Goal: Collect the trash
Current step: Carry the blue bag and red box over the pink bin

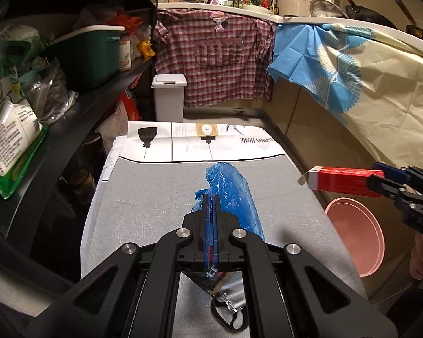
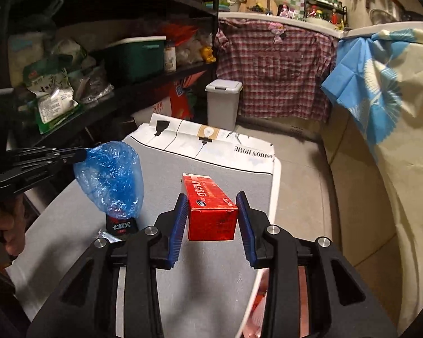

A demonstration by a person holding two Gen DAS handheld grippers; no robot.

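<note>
Dangling clear of the grey-topped table [image 1: 160,197], a crumpled blue plastic bag [image 1: 234,197] is pinched by its edge between the pressed-together jaws of the left gripper [image 1: 210,211], apparently so it can be carried off as trash. To its right, a red carton [image 2: 211,211] sits lengthwise between the blue pads [image 2: 180,219] of the right gripper [image 2: 211,218], whose jaws are partly spread and clamp its sides. A pink bin [image 1: 361,239] waits on the floor beside the table, a likely drop point, and a white lidded bin [image 1: 169,95] stands further off.
</note>
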